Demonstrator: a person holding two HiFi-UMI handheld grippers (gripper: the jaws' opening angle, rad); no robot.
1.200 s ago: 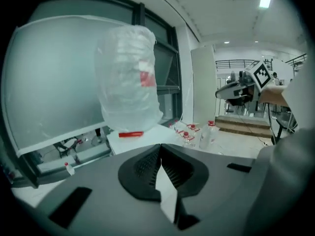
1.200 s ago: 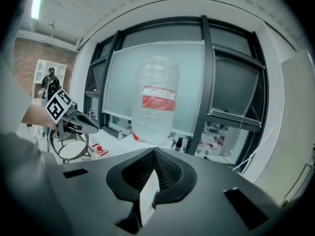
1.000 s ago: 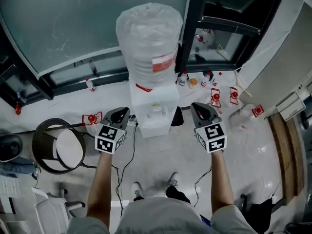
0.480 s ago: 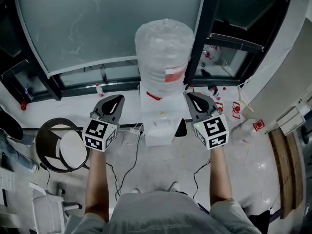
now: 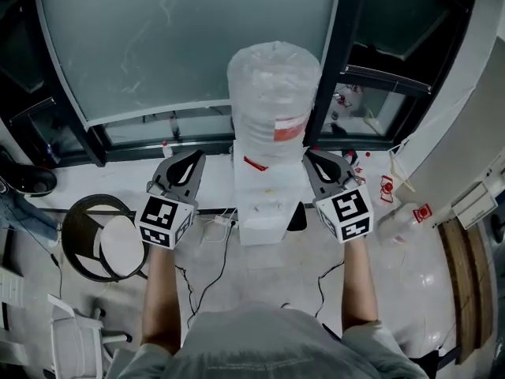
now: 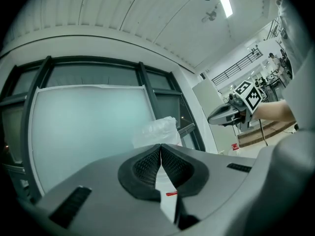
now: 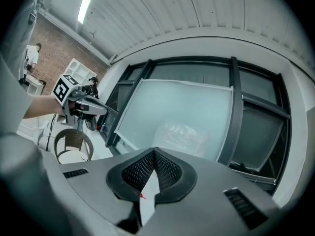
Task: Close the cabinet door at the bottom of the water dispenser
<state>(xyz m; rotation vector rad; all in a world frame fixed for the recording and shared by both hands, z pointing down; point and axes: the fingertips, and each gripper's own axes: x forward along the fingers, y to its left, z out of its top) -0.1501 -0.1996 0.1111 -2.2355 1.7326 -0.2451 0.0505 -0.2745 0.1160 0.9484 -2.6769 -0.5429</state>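
left gripper (image 5: 192,158) & right gripper (image 5: 312,155): jaws pressed shut, nothing held, both level, flanking the water dispenser (image 5: 263,205) near its bottle (image 5: 274,85). cabinet door sits at dispenser base, can't be made out from above. risks: grippers high, well apart from door; a blind reach down could snag floor cable (image 5: 207,268) or bump dispenser, rocking bottle.

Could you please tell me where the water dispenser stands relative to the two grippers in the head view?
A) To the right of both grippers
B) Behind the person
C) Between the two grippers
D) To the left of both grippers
C: the water dispenser, with the wrapped bottle on top, stands between the left gripper and the right gripper.
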